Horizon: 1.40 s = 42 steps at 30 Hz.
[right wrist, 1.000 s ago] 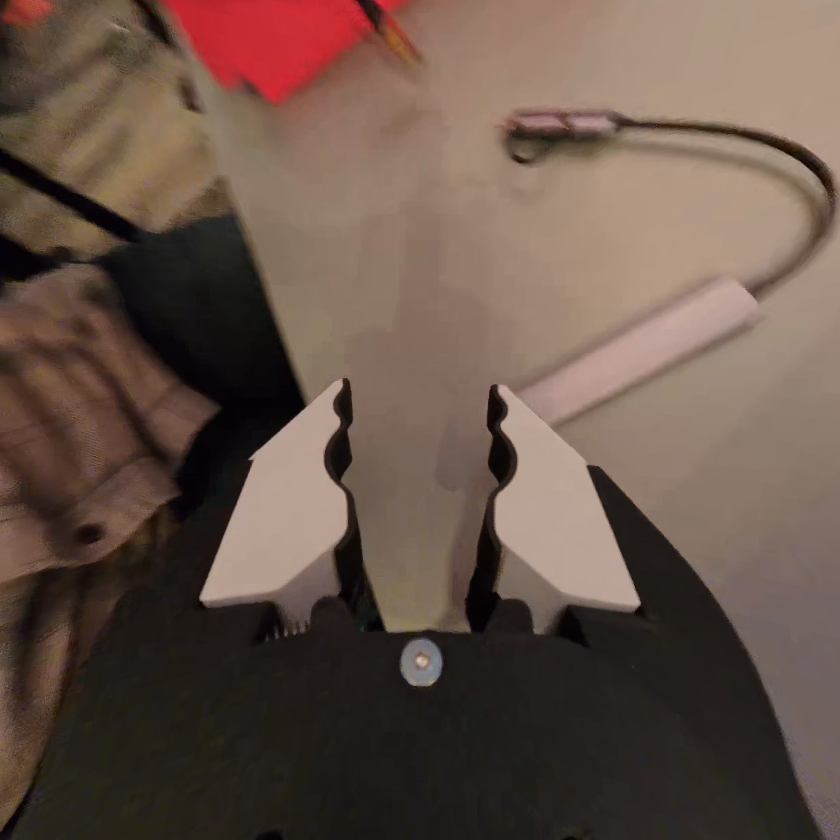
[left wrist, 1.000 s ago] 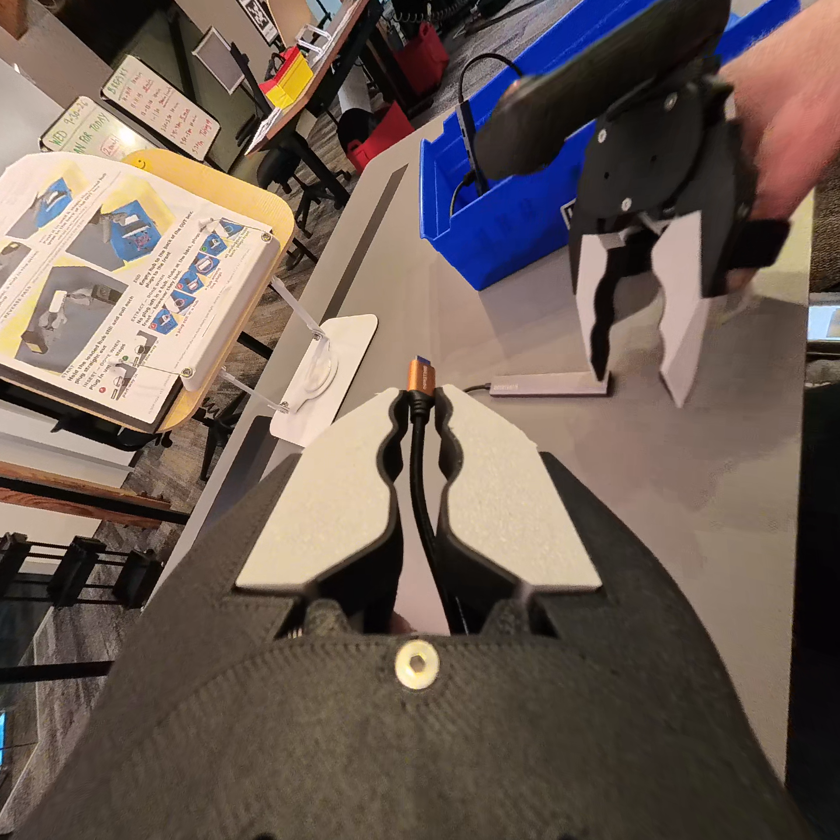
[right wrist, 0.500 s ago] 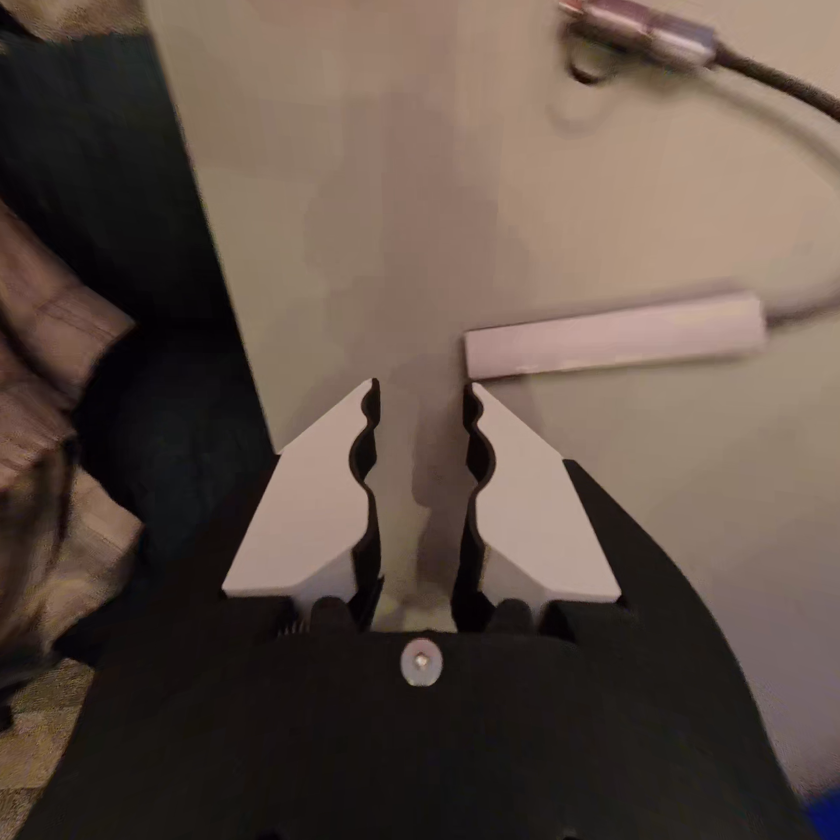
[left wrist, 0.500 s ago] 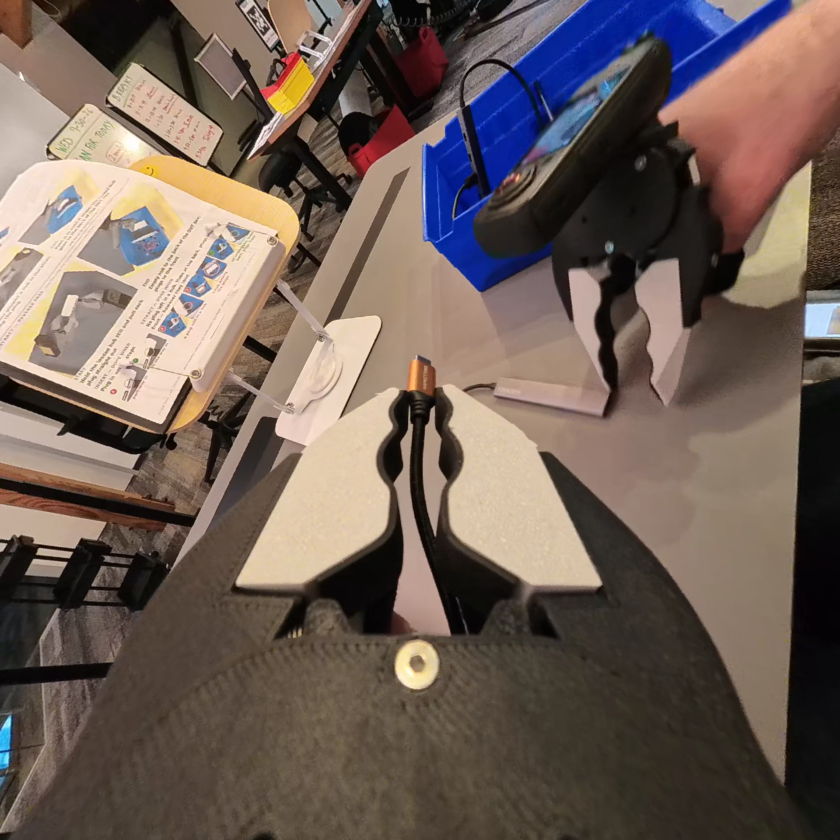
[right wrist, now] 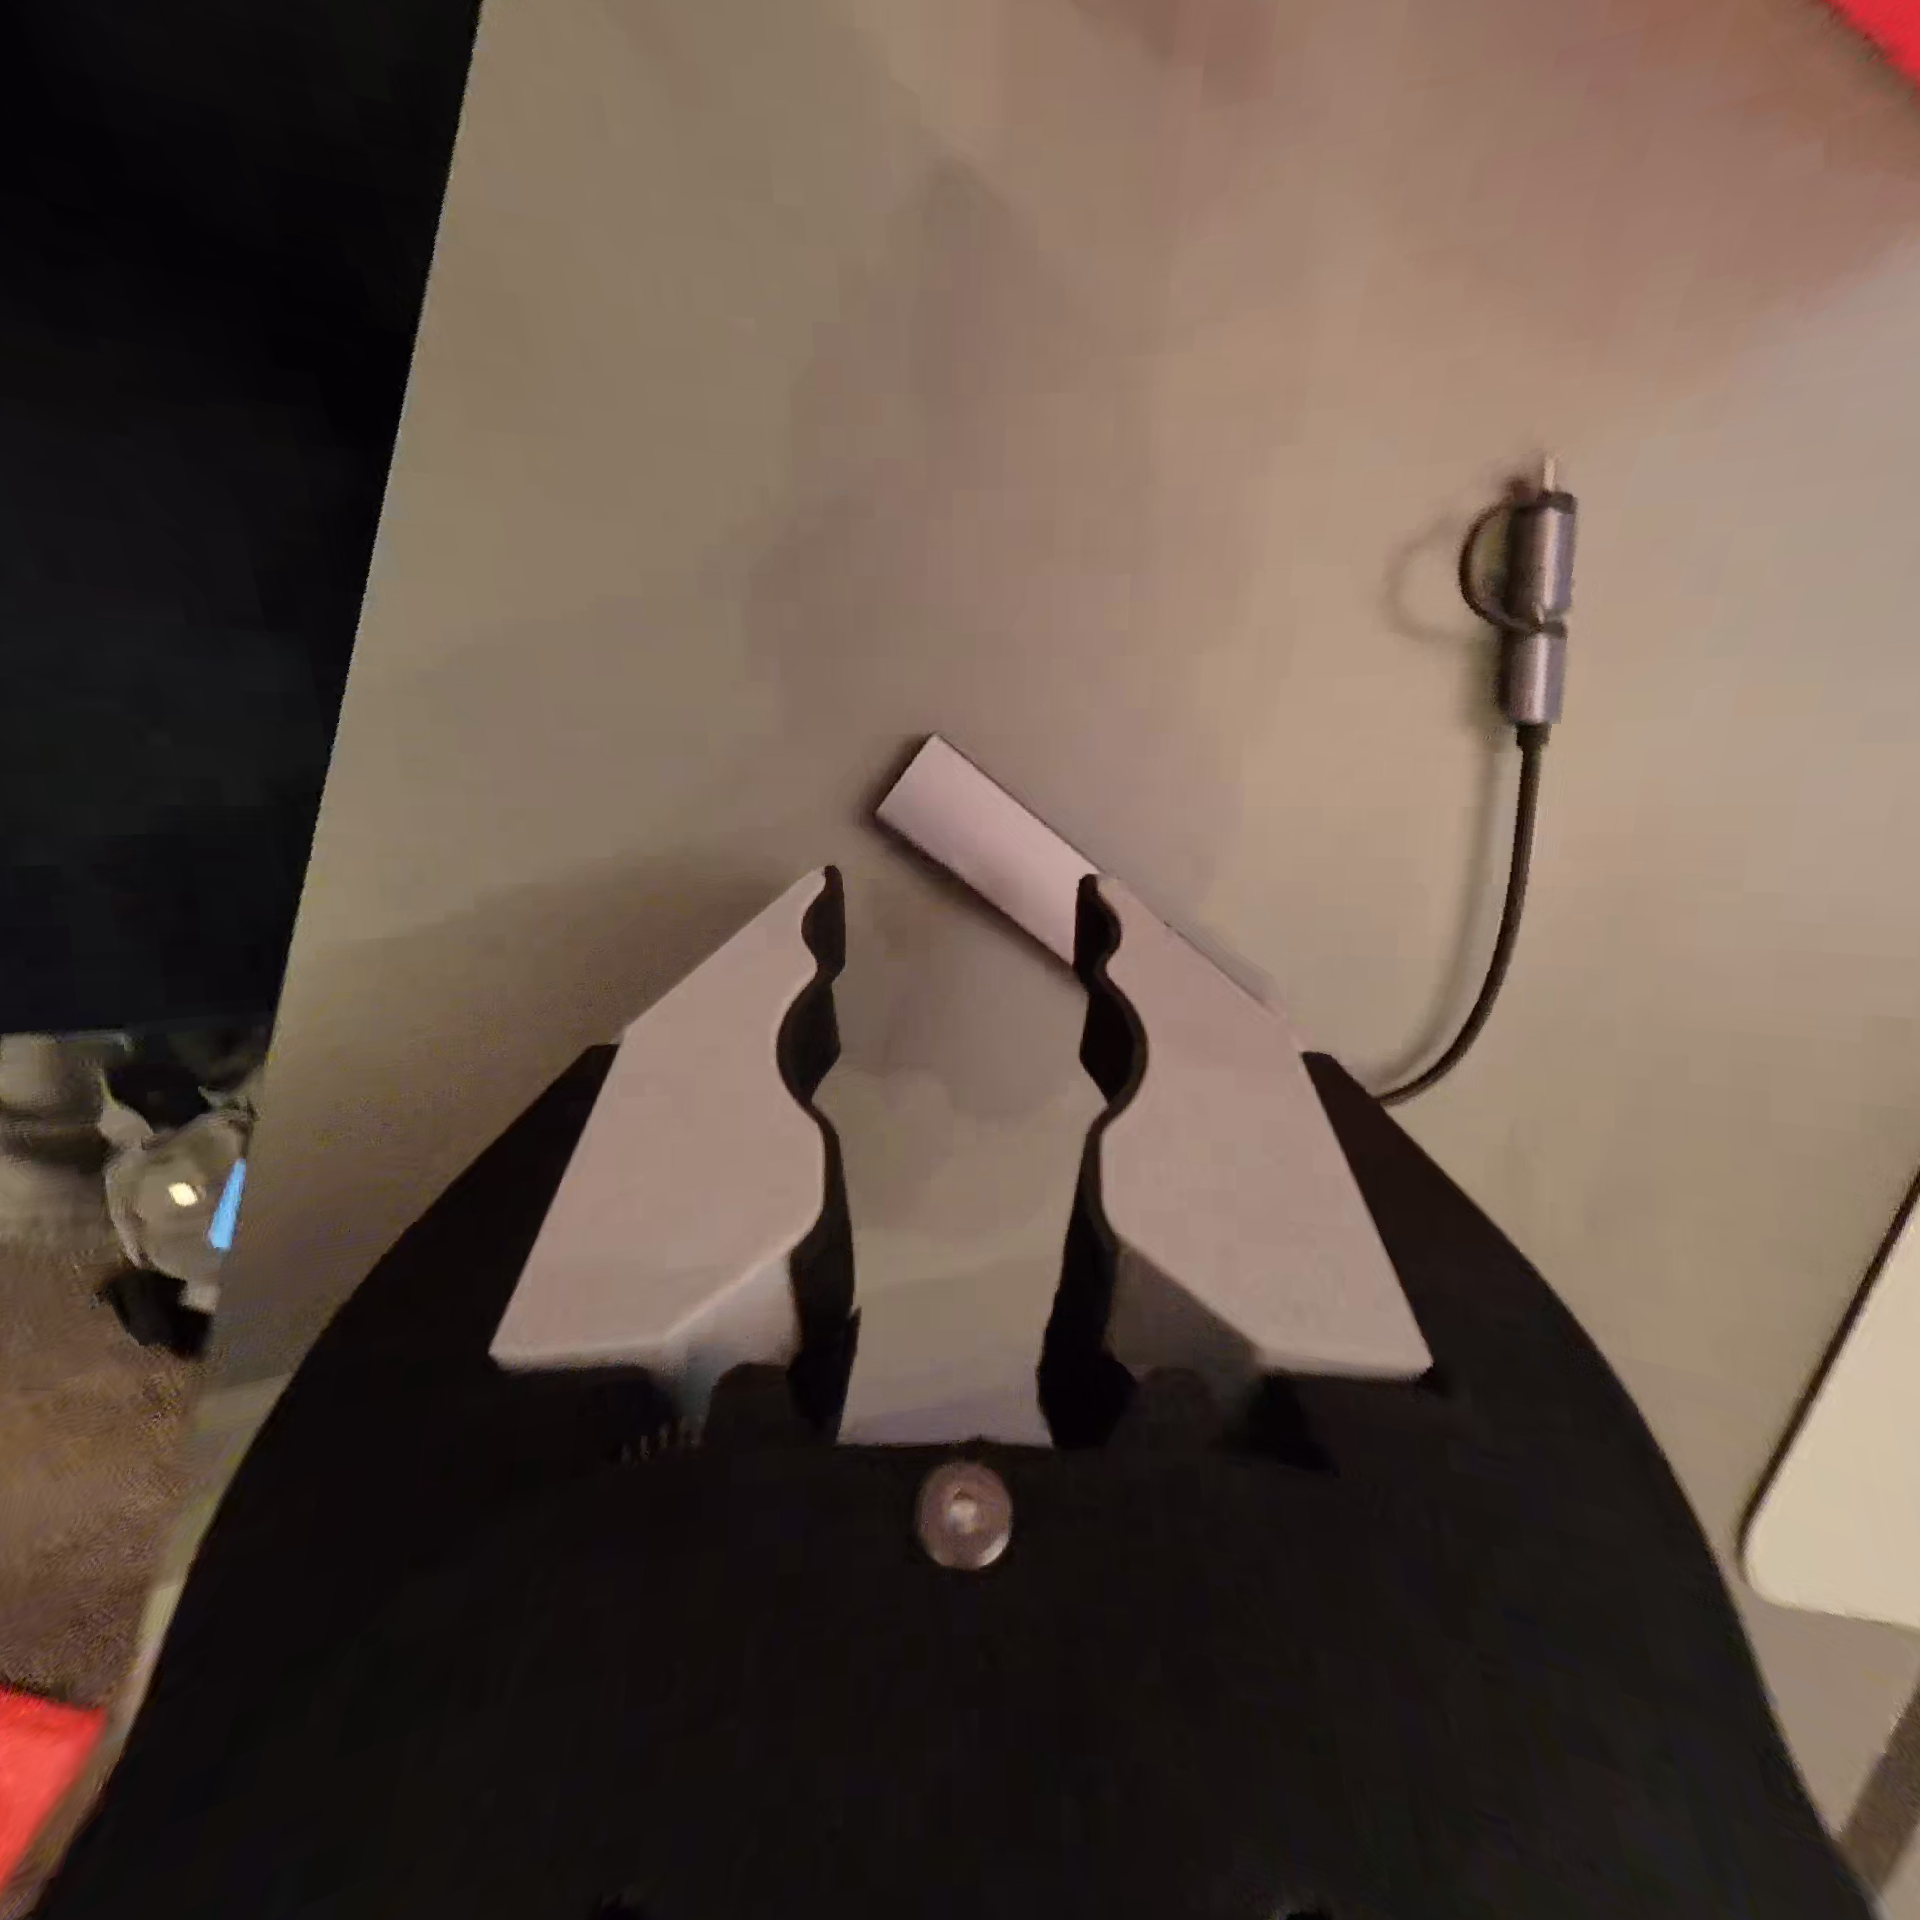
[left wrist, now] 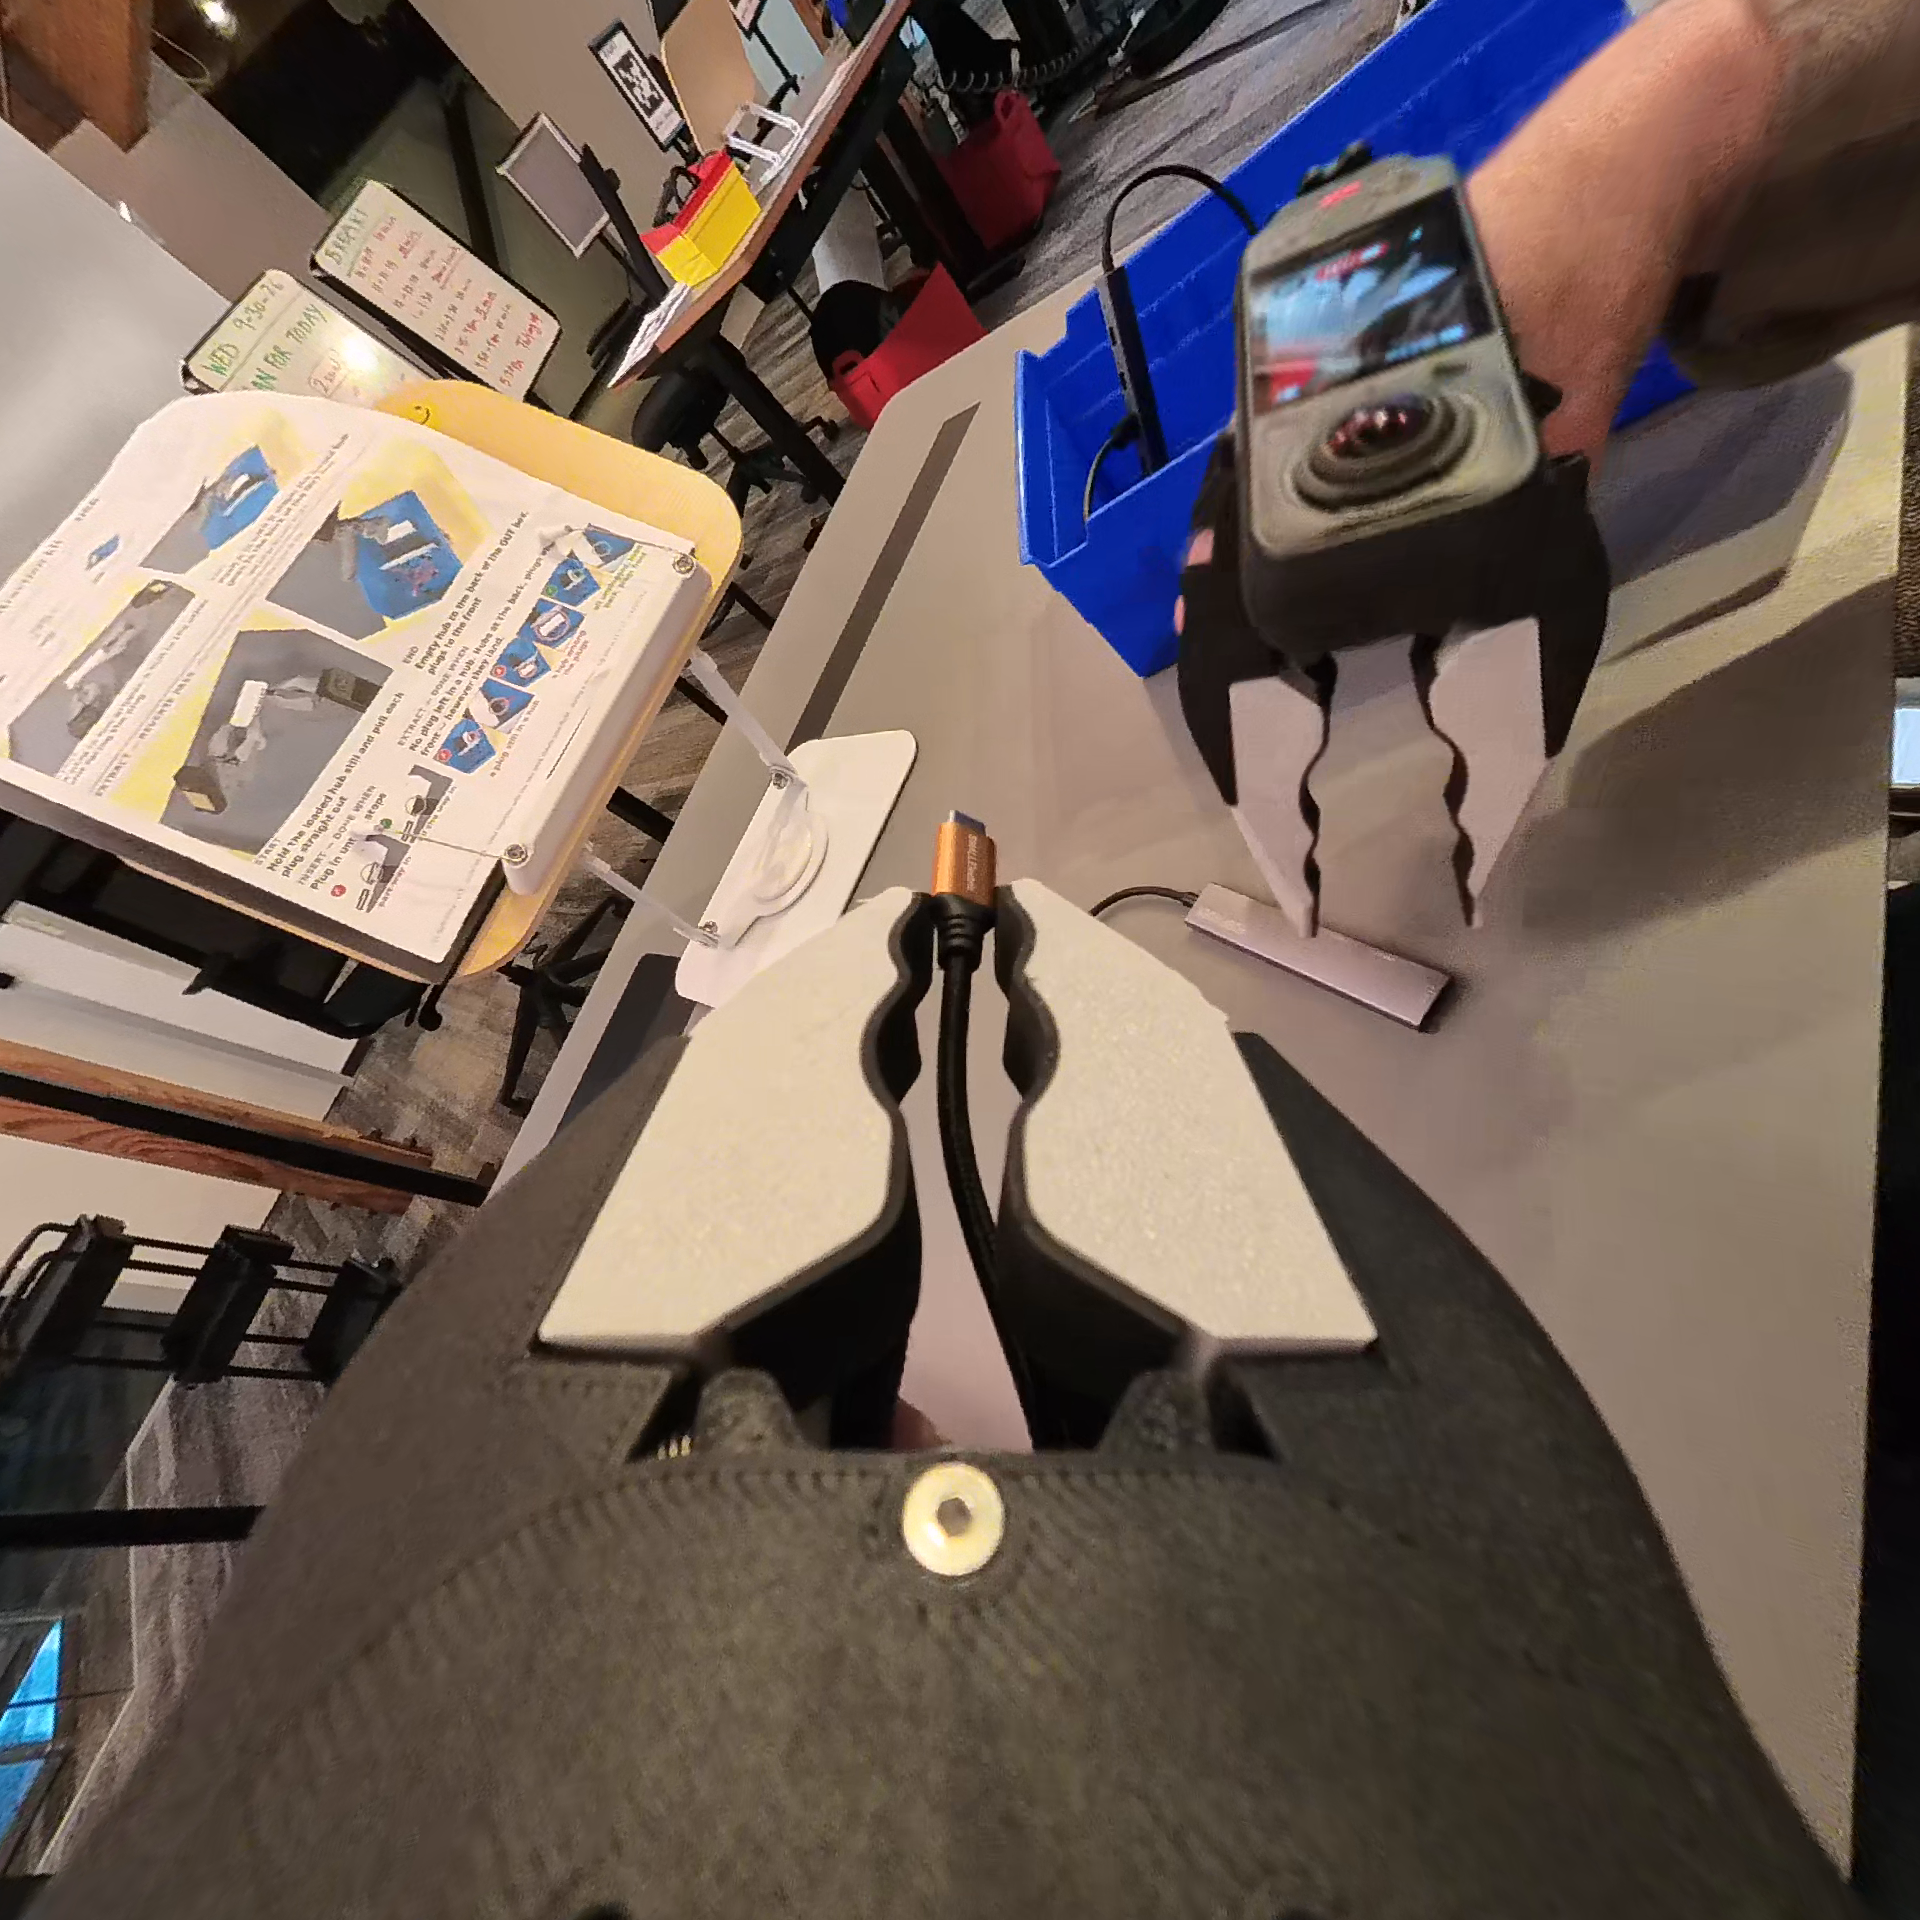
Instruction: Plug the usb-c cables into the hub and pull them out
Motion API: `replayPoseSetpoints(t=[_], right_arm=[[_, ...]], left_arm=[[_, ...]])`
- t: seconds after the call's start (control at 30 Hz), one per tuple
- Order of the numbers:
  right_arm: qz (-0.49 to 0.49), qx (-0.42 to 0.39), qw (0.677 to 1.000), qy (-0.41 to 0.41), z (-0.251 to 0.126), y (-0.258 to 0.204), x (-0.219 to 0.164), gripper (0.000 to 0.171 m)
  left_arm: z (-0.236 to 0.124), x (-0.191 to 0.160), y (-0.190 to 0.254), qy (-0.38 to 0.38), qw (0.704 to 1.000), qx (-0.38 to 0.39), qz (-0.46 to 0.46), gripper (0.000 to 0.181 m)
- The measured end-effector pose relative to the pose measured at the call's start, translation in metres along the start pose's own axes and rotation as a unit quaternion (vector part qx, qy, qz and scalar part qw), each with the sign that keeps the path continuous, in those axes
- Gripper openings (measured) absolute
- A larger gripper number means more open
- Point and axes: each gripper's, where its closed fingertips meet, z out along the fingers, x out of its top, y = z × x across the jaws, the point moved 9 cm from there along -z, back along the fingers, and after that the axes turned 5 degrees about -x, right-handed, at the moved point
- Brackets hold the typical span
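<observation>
My left gripper (left wrist: 961, 920) is shut on a black braided cable (left wrist: 961, 1049). The cable's copper plug (left wrist: 964, 857) sticks out past the fingertips, above the grey table (left wrist: 1558, 1247). The slim grey hub (left wrist: 1340, 961) lies flat on the table to the right of the plug. My right gripper (left wrist: 1387, 920) is open and points down over the hub. In the right wrist view the right gripper (right wrist: 956, 883) is open, with the hub (right wrist: 971, 831) just beyond and partly behind its right finger. The hub's own short cable ends in a grey plug (right wrist: 1538, 613) lying on the table.
A blue bin (left wrist: 1143, 499) with another hub and cable in it stands at the back of the table. A white stand base (left wrist: 821, 831) holds an instruction sheet (left wrist: 312, 675) at the left. A white object's edge (right wrist: 1849, 1455) shows at right. A hand (left wrist: 1662, 208) holds the right gripper. Tip to tip, the grippers are about 20 cm apart.
The right gripper has turned over the hub, come nearer its end and opened a little wider than half a second ago. The left gripper has stayed still with the cable.
</observation>
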Motion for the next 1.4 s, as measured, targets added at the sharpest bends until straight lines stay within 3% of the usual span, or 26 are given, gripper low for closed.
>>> replayPoseSetpoints(t=[0.2,0.33,0.67,0.83,1.03,1.27,1.4], right_arm=[[-0.075,0.054,0.995,-0.046,0.022,0.01,0.01,0.038],[-0.076,0.077,0.993,-0.043,0.024,0.021,0.011,0.025],[-0.125,0.115,0.984,-0.061,0.028,0.029,0.013,0.038],[-0.137,0.161,0.977,-0.001,0.031,0.03,0.006,0.027],[-0.106,0.144,0.984,-0.007,0.031,0.028,0.009,0.023],[0.063,0.101,0.993,-0.007,0.034,0.034,0.009,0.021],[-0.025,0.078,0.997,0.007,0.033,0.023,0.017,0.022]], left_arm=[[-0.002,0.001,0.002,-0.001,1.0,-0.003,0.005,0.011],[-0.003,-0.001,0.0,0.0,1.0,-0.005,0.004,0.011],[-0.009,-0.003,-0.004,0.002,1.0,-0.004,0.005,0.011],[-0.012,-0.002,-0.005,0.002,1.0,-0.002,0.009,0.011],[-0.013,-0.004,-0.006,0.002,1.0,-0.005,0.009,0.011],[-0.012,-0.006,-0.005,-0.004,1.0,-0.006,0.01,0.011],[-0.011,-0.006,-0.005,-0.004,1.0,-0.007,0.009,0.011]])
